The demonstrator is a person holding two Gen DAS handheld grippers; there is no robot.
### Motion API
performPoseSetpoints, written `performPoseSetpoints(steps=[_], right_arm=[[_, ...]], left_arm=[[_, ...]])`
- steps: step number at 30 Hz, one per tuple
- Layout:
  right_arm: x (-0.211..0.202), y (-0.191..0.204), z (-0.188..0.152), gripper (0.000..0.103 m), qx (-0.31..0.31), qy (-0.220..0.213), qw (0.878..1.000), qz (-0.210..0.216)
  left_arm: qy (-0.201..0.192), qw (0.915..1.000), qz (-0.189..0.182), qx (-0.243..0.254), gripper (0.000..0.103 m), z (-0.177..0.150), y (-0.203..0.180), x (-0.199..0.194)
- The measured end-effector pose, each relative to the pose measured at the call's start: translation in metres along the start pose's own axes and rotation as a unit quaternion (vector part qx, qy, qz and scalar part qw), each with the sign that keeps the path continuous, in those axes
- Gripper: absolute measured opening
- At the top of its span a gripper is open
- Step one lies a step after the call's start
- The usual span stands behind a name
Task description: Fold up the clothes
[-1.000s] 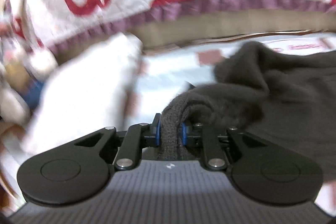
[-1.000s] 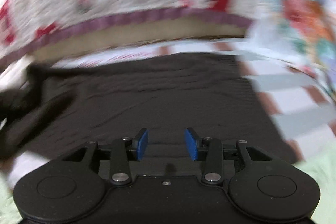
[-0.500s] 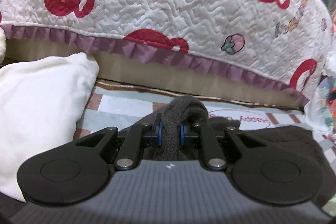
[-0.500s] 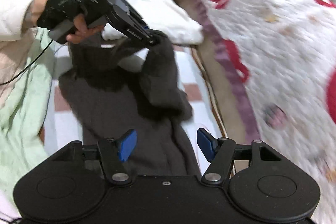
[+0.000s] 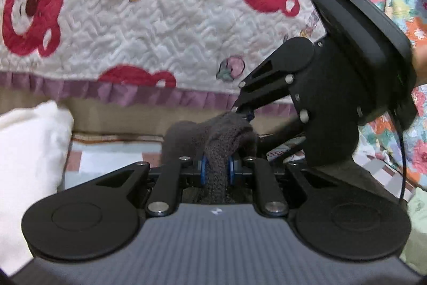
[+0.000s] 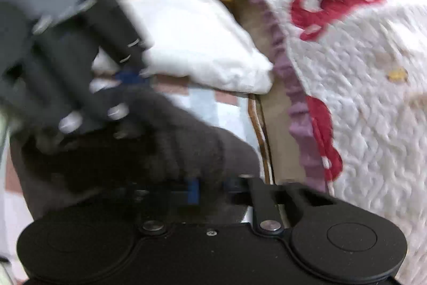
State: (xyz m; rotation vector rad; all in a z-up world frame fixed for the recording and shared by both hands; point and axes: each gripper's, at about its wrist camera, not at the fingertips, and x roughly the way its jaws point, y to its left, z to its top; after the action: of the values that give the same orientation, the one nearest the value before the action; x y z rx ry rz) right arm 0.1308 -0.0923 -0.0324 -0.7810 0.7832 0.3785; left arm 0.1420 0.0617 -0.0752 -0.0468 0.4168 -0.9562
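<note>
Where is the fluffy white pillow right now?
In the left wrist view the white pillow lies at the far left, under the bear quilt and left of the dark knit garment.

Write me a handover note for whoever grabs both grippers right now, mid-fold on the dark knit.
Left gripper: shut on a bunched fold of the dark knit garment, lifted off the bed.
Right gripper: tips at the same bunch just ahead of the left; grip too blurred to confirm.
The rest of the garment lies on the checked sheet, between the white pillow and the bear-print quilt.
Done: one part gathered and raised. Left: lay it over, flatten, finish folding.
</note>
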Motion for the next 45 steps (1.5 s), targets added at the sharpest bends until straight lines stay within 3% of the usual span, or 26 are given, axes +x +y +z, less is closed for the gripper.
performPoseSetpoints(steps=[1, 2, 4, 5, 6, 7, 8, 10, 12, 13, 15, 16, 19, 23, 26, 29, 32, 35, 37, 39, 40, 41, 42, 43, 44, 45], right_arm=[[-0.005, -0.011, -0.001, 0.013, 0.031, -0.002, 1.000, -0.003], [-0.012, -0.026, -0.003, 0.012, 0.073, -0.001, 0.997, -0.017], [-0.027, -0.063, -0.015, 0.012, 0.175, 0.009, 0.982, -0.066], [-0.034, -0.084, -0.028, 0.012, 0.241, 0.022, 0.965, -0.100], [-0.042, -0.107, -0.045, 0.013, 0.319, 0.041, 0.937, -0.135], [-0.049, -0.128, -0.072, 0.014, 0.416, 0.071, 0.892, -0.160], [-0.053, -0.140, -0.108, 0.024, 0.510, 0.100, 0.838, -0.165], [-0.060, -0.158, -0.178, 0.029, 0.666, 0.153, 0.712, -0.163], [-0.059, -0.147, -0.244, 0.031, 0.747, 0.190, 0.621, -0.141], [-0.057, -0.138, -0.268, 0.031, 0.760, 0.207, 0.600, -0.138], [-0.052, -0.124, -0.294, 0.031, 0.755, 0.241, 0.596, -0.127], [-0.049, -0.121, -0.301, 0.031, 0.749, 0.248, 0.602, -0.123], [-0.034, -0.133, -0.299, 0.033, 0.720, 0.229, 0.647, -0.103], [-0.013, -0.148, -0.298, 0.045, 0.678, 0.203, 0.702, -0.076], [0.003, -0.160, -0.296, 0.048, 0.643, 0.183, 0.742, -0.056], [0.020, -0.172, -0.294, 0.056, 0.611, 0.164, 0.774, -0.039], [0.047, -0.190, -0.290, 0.056, 0.611, 0.159, 0.774, -0.057], [0.071, -0.208, -0.288, 0.066, 0.609, 0.152, 0.774, -0.083], [0.084, -0.216, -0.292, 0.067, 0.621, 0.143, 0.764, -0.105], [0.099, -0.218, -0.298, 0.067, 0.644, 0.137, 0.742, -0.129], [0.099, -0.217, -0.299, 0.063, 0.651, 0.132, 0.734, -0.140], [0.088, -0.216, -0.294, 0.033, 0.648, 0.123, 0.737, -0.150], [0.076, -0.215, -0.289, 0.016, 0.645, 0.114, 0.739, -0.159], [0.065, -0.214, -0.285, 0.016, 0.641, 0.104, 0.741, -0.168], [0.054, -0.213, -0.280, 0.014, 0.638, 0.095, 0.743, -0.178], [0.042, -0.213, -0.276, 0.013, 0.634, 0.086, 0.745, -0.187]], left_arm=[[-0.006, 0.9999, 0.004, -0.011, 0.034, 0.001, 0.002, -0.001], [-0.011, 0.9996, 0.003, -0.026, 0.054, 0.001, 0.006, -0.003], [-0.021, 0.9985, 0.002, -0.051, 0.060, 0.001, 0.013, -0.006], [-0.019, 0.9982, 0.004, -0.056, 0.060, 0.000, 0.015, -0.006], [-0.014, 0.9981, 0.011, -0.060, 0.060, -0.001, 0.017, -0.005], [-0.002, 0.9978, 0.021, -0.064, 0.060, -0.004, 0.019, -0.001], [0.014, 0.9970, 0.028, -0.070, 0.060, -0.008, 0.022, 0.005], [0.056, 0.9938, 0.044, -0.085, 0.060, -0.018, 0.029, 0.022], [0.102, 0.9877, 0.061, -0.102, 0.060, -0.030, 0.037, 0.040], [0.125, 0.9836, 0.069, -0.110, 0.060, -0.036, 0.040, 0.050], [0.158, 0.9775, 0.101, -0.097, 0.060, -0.047, 0.045, 0.066], [0.169, 0.9753, 0.115, -0.084, 0.060, -0.051, 0.046, 0.073], [0.190, 0.9710, 0.117, -0.086, 0.061, -0.059, 0.057, 0.095], [0.228, 0.9602, 0.071, -0.144, 0.065, -0.070, 0.084, 0.135], [0.233, 0.9653, 0.060, -0.101, 0.078, -0.067, 0.077, 0.150], [0.249, 0.9634, 0.062, -0.077, 0.094, -0.073, 0.073, 0.155], [0.256, 0.9640, 0.059, -0.038, 0.095, -0.081, 0.067, 0.154], [0.256, 0.9644, 0.060, -0.033, 0.096, -0.082, 0.064, 0.155], [0.243, 0.9649, 0.077, -0.064, 0.095, -0.081, 0.066, 0.155], [0.235, 0.9620, 0.096, -0.101, 0.096, -0.078, 0.063, 0.158], [0.235, 0.9626, 0.087, -0.104, 0.095, -0.077, 0.060, 0.160], [0.238, 0.9627, 0.076, -0.104, 0.090, -0.078, 0.059, 0.162], [0.236, 0.9640, 0.075, -0.098, 0.078, -0.080, 0.057, 0.162], [0.230, 0.9661, 0.086, -0.079, 0.062, -0.080, 0.054, 0.161], [0.233, 0.9664, 0.094, -0.052, 0.029, -0.080, 0.050, 0.161], [0.236, 0.9668, 0.092, -0.035, 0.020, -0.078, 0.048, 0.162]])
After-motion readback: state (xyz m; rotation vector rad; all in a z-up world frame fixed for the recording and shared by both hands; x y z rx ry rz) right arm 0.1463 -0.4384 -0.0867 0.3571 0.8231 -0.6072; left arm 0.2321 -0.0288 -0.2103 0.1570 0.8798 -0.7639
